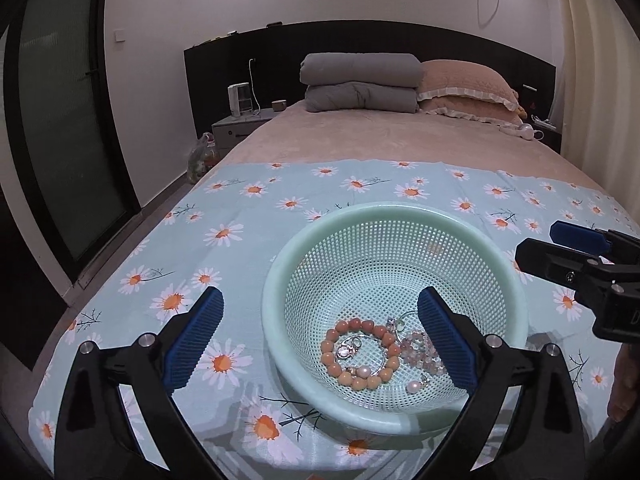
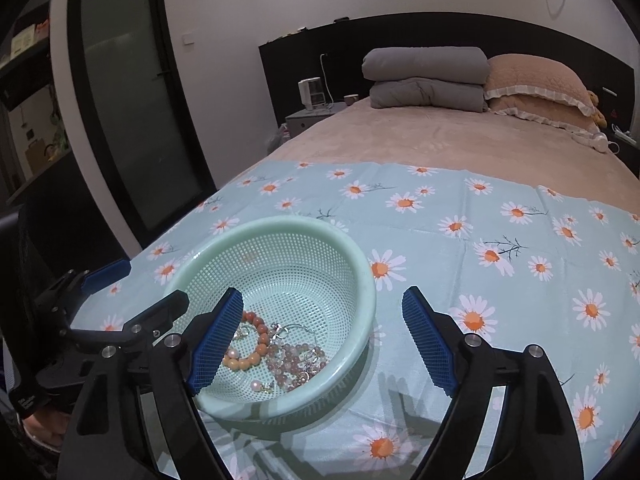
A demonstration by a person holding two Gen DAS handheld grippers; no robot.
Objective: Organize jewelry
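A mint-green perforated basket (image 1: 276, 280) sits on a daisy-print cloth (image 1: 240, 208) spread over the bed. At its bottom lie an orange bead bracelet (image 1: 340, 376), a pink bead bracelet (image 1: 424, 350), pearl earrings (image 1: 412, 387) and a silver clasp (image 1: 348, 348). My left gripper (image 1: 320, 296) stands open, one finger outside the basket's left side and one over the jewelry, holding nothing. In the right wrist view my right gripper (image 2: 324, 294) is open and empty astride the basket's (image 2: 360, 264) right rim, above the orange bracelet (image 2: 260, 344) and pink beads (image 2: 292, 360).
A folded grey quilt (image 1: 360, 84) and pink pillows (image 1: 468, 88) lie at the bed's head. A nightstand (image 1: 236, 124) and a dark glass door (image 1: 60, 120) are to the left, past the bed's edge. A hand (image 1: 624, 384) shows at the lower right.
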